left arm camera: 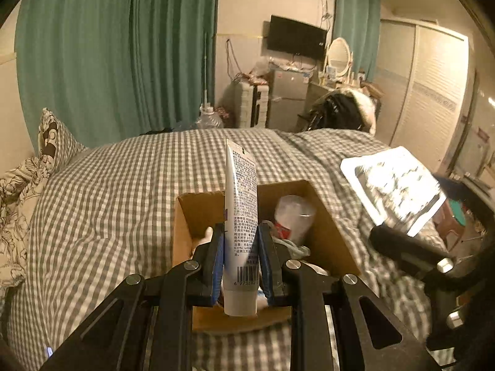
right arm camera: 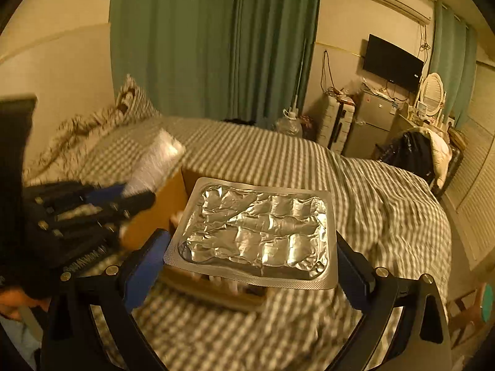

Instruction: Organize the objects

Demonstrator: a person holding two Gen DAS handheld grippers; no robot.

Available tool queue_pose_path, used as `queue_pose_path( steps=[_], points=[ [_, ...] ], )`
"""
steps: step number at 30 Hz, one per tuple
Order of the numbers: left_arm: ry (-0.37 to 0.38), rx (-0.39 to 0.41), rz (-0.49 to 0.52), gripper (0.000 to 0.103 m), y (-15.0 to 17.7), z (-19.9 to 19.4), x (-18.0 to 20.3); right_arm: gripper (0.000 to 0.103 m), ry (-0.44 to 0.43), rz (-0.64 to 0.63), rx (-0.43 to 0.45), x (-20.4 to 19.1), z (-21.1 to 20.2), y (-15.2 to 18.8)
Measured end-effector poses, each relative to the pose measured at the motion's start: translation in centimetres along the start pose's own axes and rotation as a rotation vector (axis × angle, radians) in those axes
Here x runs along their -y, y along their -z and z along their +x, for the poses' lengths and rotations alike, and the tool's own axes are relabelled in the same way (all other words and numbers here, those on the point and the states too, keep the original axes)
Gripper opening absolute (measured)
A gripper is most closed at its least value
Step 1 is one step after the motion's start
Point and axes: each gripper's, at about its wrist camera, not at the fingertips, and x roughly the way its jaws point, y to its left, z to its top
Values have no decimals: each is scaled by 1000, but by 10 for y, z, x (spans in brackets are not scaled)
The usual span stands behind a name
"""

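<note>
Above a checked bed (left arm camera: 123, 185) in a green-curtained room, left gripper (left arm camera: 240, 262) jaws clamped a tube (left arm camera: 241, 204) while right gripper (right arm camera: 250, 266) jaws gripped a foil blister pack (right arm camera: 256, 232) over a cardboard box (left arm camera: 328, 232).

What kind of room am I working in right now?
Almost certainly a lived-in bedroom: a bed with a checked duvet and pillow, a wall-mounted TV, and a vanity mirror beside a wardrobe.

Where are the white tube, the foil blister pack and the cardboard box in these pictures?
white tube (left arm camera: 241, 216): left wrist view, on its printed body above the tongs.
foil blister pack (right arm camera: 256, 232): right wrist view, middle of the foil.
cardboard box (left arm camera: 182, 225): left wrist view, its left wall.
</note>
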Motion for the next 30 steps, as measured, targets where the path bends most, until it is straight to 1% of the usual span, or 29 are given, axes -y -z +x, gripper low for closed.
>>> queue_pose_path(
  steps=[6,10,12,15,16,17,18,19,20,24,25,26,28,30],
  points=[
    [-11,-74,-13,21,2,54,-11,99,-34,18,-31,8,44,-22],
    [-5,-113,-19,21,6,81,-17,99,-52,46,-73,11,82,-22],
    [1,-129,-23,21,9,90,-19,100,-74,73,-80,14,94,-21],
    [8,-155,-33,25,15,98,-20,100,-93,94,-75,16,103,-16],
    [7,-160,-32,32,16,99,-21,100,-86,93,-70,17,104,-14],
    [-4,-164,-30,51,17,98,-21,100,-73,88,-69,16,102,-14],
    [-27,-158,-27,62,17,96,-20,100,-58,84,-66,16,101,-14],
    [-47,-142,-25,76,16,93,-21,100,-49,85,-62,17,99,-14],
    [-57,-124,-25,79,15,88,-20,100,-44,89,-56,17,96,-14],
    [-56,-84,-42,80,6,64,-20,103,-35,120,-24,24,74,-19],
    [-62,-61,-44,84,2,53,-20,103,-26,124,-12,24,66,-19],
    [-70,-41,-44,91,-2,45,-19,103,-18,127,2,25,57,-21],
    [-86,20,-44,98,-10,21,-16,103,-1,134,34,25,35,-23],
    [-82,66,-47,100,-16,-4,-15,103,16,138,71,27,11,-26]
  ],
)
